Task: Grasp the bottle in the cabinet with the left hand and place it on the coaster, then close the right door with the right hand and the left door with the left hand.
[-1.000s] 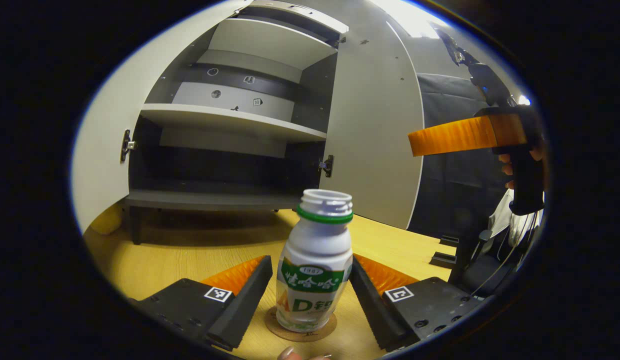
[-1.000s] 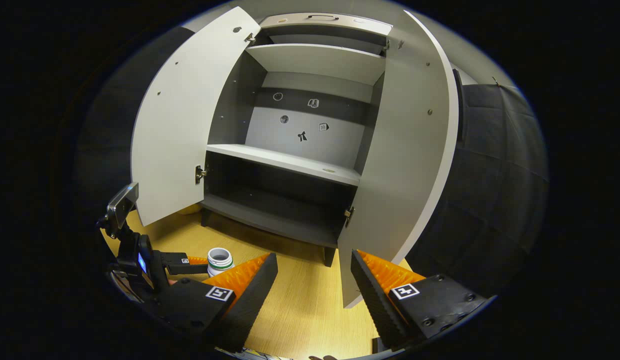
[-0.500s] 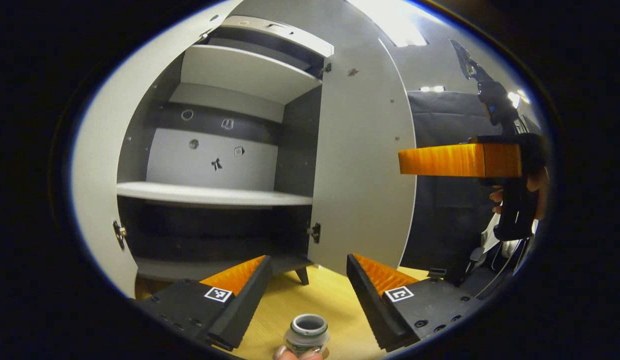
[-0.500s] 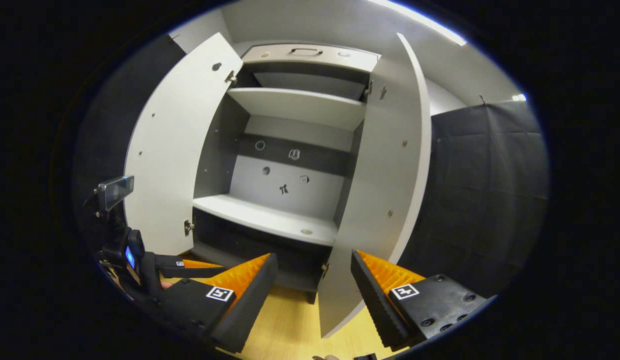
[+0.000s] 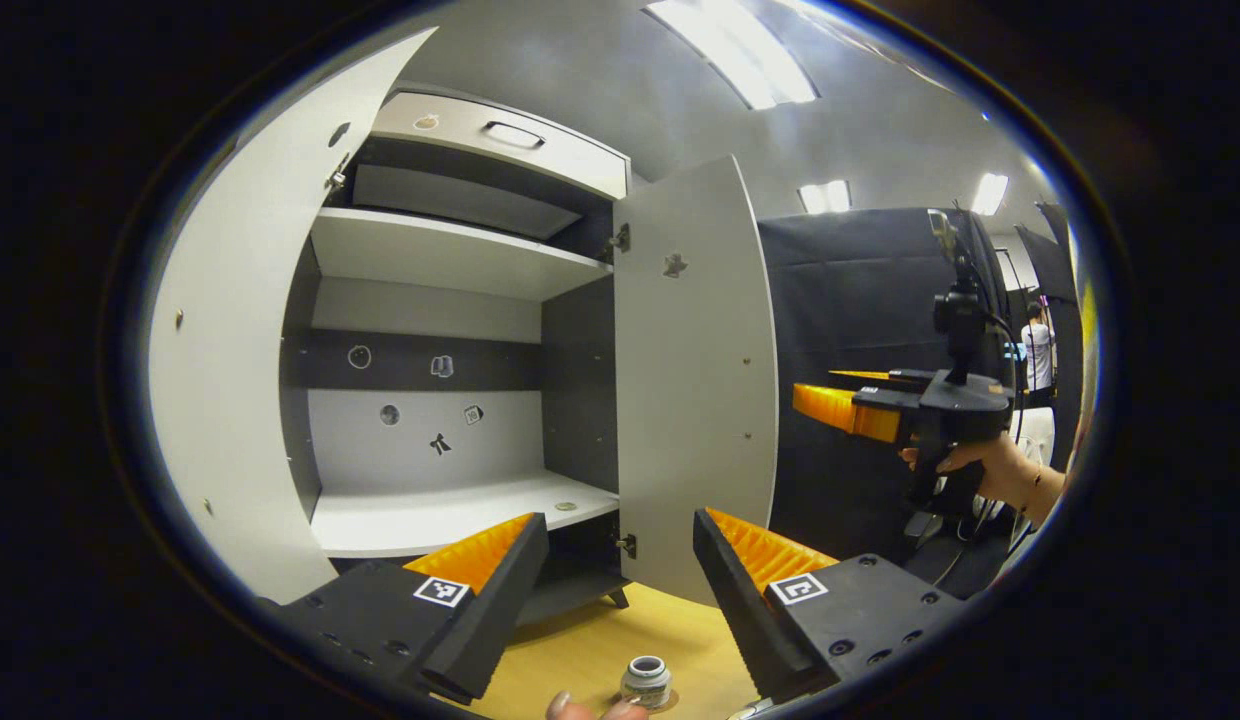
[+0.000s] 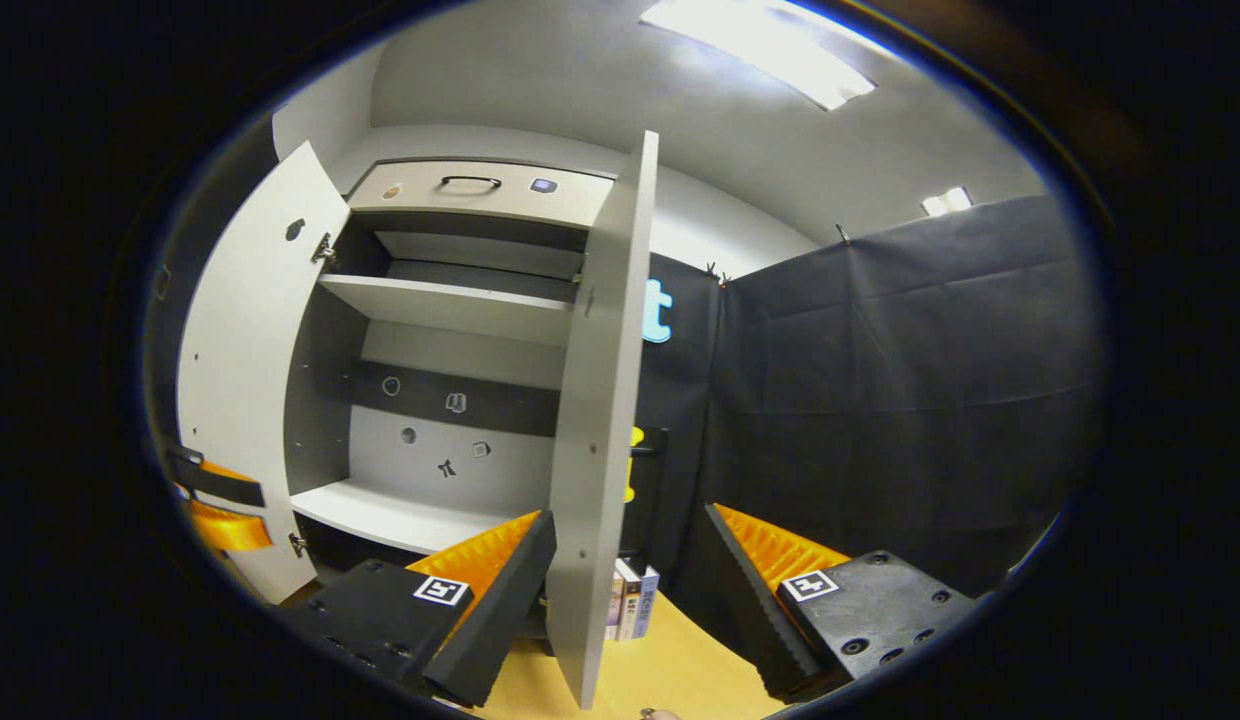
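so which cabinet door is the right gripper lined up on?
The right door: its free edge stands between the open fingers of the right gripper. The left door hangs open far off to the side.

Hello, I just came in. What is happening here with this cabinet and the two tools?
A person holds a pair of tongs in each hand in front of a cabinet. The bottle stands on the coaster on the table, and the left tongs hang open above it, holding nothing. Both doors are open. The right tongs, also open, are beside the edge of the right door, not yet touching it. The left door is untouched.
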`<state>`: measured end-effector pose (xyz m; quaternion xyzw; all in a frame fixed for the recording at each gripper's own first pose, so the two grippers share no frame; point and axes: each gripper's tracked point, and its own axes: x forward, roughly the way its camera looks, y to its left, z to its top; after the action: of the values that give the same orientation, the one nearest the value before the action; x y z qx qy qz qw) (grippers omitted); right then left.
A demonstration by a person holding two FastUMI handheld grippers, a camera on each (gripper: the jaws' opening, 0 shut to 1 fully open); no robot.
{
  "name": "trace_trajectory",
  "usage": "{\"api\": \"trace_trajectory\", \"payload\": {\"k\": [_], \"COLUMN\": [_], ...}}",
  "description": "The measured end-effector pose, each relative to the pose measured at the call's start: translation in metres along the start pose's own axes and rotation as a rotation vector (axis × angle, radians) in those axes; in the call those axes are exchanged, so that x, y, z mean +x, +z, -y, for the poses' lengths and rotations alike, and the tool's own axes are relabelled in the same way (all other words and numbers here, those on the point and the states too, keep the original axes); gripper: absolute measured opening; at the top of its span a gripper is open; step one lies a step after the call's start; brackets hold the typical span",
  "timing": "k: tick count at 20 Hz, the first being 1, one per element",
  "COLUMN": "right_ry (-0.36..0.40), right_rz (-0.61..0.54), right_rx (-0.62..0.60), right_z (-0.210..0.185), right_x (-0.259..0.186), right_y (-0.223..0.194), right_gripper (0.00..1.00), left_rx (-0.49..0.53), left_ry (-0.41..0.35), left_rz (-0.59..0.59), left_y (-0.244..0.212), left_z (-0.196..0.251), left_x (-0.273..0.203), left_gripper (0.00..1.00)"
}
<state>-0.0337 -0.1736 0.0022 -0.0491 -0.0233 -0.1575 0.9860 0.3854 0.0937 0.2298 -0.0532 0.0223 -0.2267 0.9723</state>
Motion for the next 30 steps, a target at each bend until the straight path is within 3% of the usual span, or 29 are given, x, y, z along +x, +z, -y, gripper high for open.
{"api": "trace_trajectory", "payload": {"k": [3, 7, 14, 19, 24, 30], "right_ry": [-0.014, 0.078, 0.265, 0.377, 0.484, 0.551], "right_rz": [0.023, 0.03, -0.008, -0.007, -0.021, -0.006], "right_rx": [0.015, 0.057, 0.101, 0.109, 0.176, 0.154], "right_z": [0.024, 0.031, 0.028, 0.013, -0.021, -0.082], "right_x": [0.017, 0.04, 0.066, 0.075, 0.068, 0.062], "right_y": [0.007, 0.002, -0.012, -0.02, -0.018, -0.012], "right_gripper": [0.97, 0.97, 0.97, 0.95, 0.95, 0.95], "left_rx": [0.019, 0.031, -0.022, 0.041, 0.083, 0.065], "left_ry": [0.145, 0.38, 0.623, 0.807, 0.924, 0.944], "left_rz": [0.011, 0.006, 0.031, 0.02, -0.027, -0.023], "left_y": [0.019, 0.029, 0.037, 0.049, 0.055, 0.049], "left_z": [-0.029, -0.055, -0.07, -0.086, -0.102, -0.121], "left_x": [-0.027, -0.055, -0.092, -0.138, -0.171, -0.185], "left_gripper": [0.93, 0.94, 0.95, 0.95, 0.95, 0.95]}}
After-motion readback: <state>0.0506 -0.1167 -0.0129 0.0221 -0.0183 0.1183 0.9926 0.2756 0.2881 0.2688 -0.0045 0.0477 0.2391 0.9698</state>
